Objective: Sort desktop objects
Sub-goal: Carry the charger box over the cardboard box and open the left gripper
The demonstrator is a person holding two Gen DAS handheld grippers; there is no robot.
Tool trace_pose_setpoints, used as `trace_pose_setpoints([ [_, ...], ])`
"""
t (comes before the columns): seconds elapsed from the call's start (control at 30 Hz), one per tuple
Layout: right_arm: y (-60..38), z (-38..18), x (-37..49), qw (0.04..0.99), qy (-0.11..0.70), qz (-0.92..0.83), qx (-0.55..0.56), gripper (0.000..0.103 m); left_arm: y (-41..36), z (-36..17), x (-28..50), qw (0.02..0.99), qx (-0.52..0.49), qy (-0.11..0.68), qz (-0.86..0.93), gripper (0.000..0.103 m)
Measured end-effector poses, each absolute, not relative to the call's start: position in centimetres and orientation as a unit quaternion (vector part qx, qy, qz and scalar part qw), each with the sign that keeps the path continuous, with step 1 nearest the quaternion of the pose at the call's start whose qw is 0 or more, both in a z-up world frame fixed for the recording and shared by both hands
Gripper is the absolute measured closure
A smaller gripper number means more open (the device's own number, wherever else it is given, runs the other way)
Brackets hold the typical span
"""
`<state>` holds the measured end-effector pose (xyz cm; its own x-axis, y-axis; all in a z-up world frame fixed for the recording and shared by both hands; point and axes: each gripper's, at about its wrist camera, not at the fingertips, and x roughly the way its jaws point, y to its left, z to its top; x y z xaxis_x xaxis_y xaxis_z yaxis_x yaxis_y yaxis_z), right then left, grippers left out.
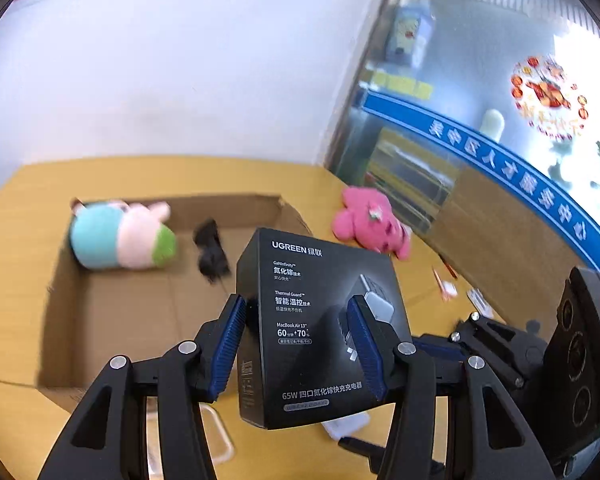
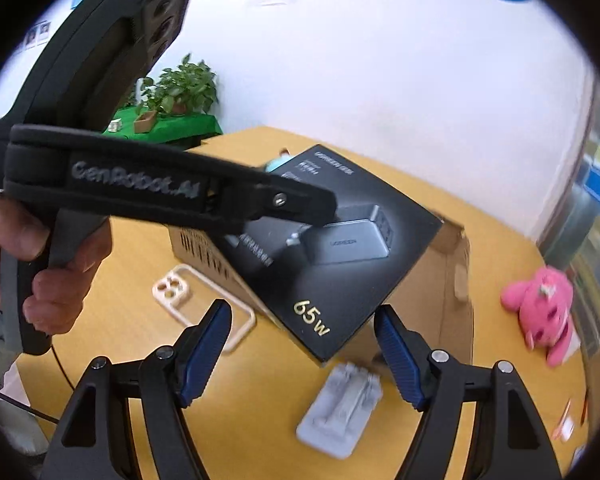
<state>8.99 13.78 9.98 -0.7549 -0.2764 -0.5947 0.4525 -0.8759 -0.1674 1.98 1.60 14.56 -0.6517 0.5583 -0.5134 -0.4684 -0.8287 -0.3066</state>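
Observation:
My left gripper (image 1: 296, 328) is shut on a black UGREEN charger box (image 1: 320, 320), its blue pads pressing on the two sides, and holds it in the air over the near edge of an open cardboard box (image 1: 100, 320). From the right wrist view the same charger box (image 2: 340, 248) hangs tilted in the left gripper (image 2: 320, 208), which a hand (image 2: 40, 264) holds. My right gripper (image 2: 302, 316) is open just under the box's near corner, pads clear of it. A blue, pink and green plush (image 1: 120, 236) and a small black item (image 1: 212, 252) lie in the cardboard box.
A pink plush (image 2: 544, 312) lies on the yellow table (image 2: 260, 400) to the right of the cardboard box. A clear phone case (image 2: 204, 304) and a grey moulded piece (image 2: 342, 408) lie near the front. Small cards (image 1: 446, 286) sit by the glass partition (image 1: 480, 120).

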Motion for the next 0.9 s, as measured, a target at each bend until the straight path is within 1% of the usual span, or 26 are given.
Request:
trace_pose_setpoints([
  [0.13,12.4,10.9,6.4,0.219,0.149,-0.925,0.273,0.03,-1.0,15.6,0.6,0.258,-0.299,-0.081,0.915,0.053],
  [0.27,11.5,11.2,2.9,0.251,0.122,-0.921,0.273,0.032,-3.6,15.2,-1.3,0.229,-0.309,-0.092,0.918,0.053],
  [0.33,10.8,11.0,1.1,0.262,0.12,-0.917,0.276,0.035,-4.4,14.7,-2.2,0.215,-0.315,-0.095,0.92,0.053],
  [0.5,8.7,9.9,-3.6,0.283,0.125,-0.905,0.292,0.035,-6.4,13.2,-5.6,0.179,-0.328,-0.1,0.922,0.053],
  [0.67,7.3,7.8,-7.4,0.304,0.109,-0.89,0.323,0.035,-7.8,11.0,-9.7,0.158,-0.357,-0.108,0.914,0.053],
  [0.9,6.2,4.9,-14.2,0.336,0.073,-0.847,0.406,0.035,-8.6,7.7,-14.7,0.128,-0.406,-0.105,0.899,0.053],
])
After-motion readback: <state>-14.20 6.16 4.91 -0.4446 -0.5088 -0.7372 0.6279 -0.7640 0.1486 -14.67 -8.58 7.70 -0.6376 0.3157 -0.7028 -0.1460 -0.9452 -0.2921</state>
